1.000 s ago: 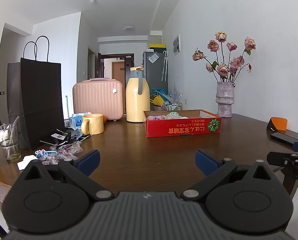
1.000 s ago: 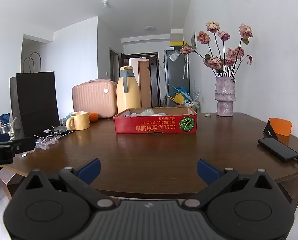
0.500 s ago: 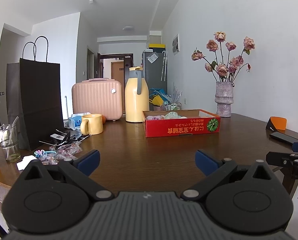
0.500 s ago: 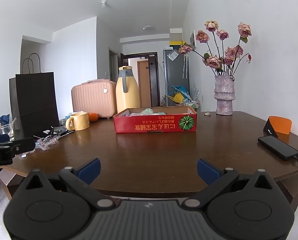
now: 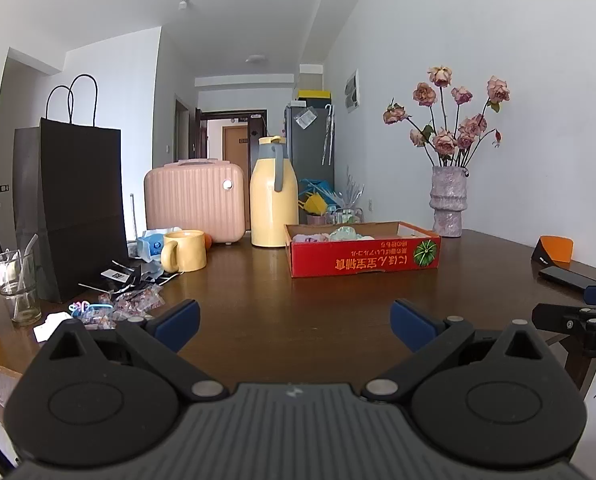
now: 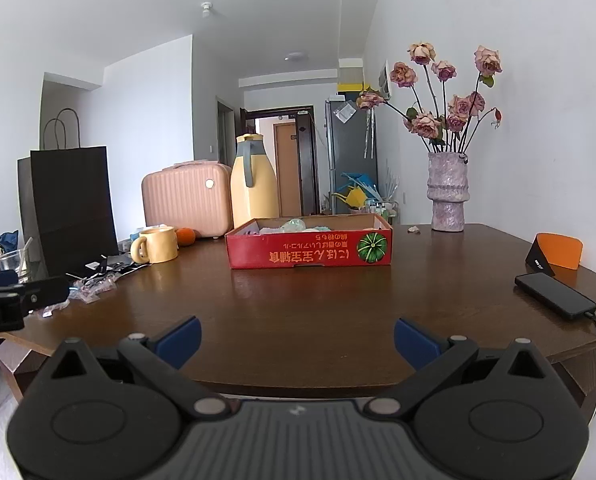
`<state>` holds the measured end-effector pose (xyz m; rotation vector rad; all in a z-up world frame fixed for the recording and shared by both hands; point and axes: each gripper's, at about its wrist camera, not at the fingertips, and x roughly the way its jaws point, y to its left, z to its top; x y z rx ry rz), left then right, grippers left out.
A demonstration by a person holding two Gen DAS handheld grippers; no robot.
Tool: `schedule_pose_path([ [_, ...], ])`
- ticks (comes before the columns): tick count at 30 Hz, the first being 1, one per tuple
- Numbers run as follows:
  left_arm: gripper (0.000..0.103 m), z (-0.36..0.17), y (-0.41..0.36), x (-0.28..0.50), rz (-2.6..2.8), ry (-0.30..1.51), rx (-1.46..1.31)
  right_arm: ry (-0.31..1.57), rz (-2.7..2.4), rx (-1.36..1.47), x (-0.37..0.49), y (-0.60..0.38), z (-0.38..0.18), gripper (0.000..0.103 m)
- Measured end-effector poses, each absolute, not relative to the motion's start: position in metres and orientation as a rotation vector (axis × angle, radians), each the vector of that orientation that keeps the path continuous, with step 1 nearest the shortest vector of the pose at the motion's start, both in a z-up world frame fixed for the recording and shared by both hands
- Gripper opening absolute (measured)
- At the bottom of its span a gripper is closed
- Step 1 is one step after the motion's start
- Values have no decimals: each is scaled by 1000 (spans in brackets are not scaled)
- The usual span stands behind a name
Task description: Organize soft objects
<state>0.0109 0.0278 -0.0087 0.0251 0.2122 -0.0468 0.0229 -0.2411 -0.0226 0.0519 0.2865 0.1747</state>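
While both wrist cameras face down the wooden table [image 5: 282, 320], I note the left gripper [image 5: 294, 322] with its blue fingers [image 5: 178, 318] spread wide apart, holding nothing. I find the right gripper [image 6: 296, 338] likewise spread and empty, near the table's front edge. I see the soft objects [image 5: 340, 234] lying inside the red box [image 6: 310, 254], which sits well ahead of both grippers, mid-table. A yellow mug [image 5: 184, 250], a yellow jug [image 5: 273, 200] and a pink case [image 5: 194, 200] stand left of the box; a vase of flowers [image 6: 447, 190] stands right, and a phone [image 6: 554, 294] lies near the right edge.
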Motion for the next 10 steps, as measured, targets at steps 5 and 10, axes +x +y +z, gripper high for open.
schedule_pose_path([
  [5, 103, -8, 28, 9, -50, 199, 29, 283, 174, 52, 22, -242, -22, 103],
  [10, 103, -9, 29, 8, -50, 191, 30, 273, 175, 53, 21, -242, -21, 103],
])
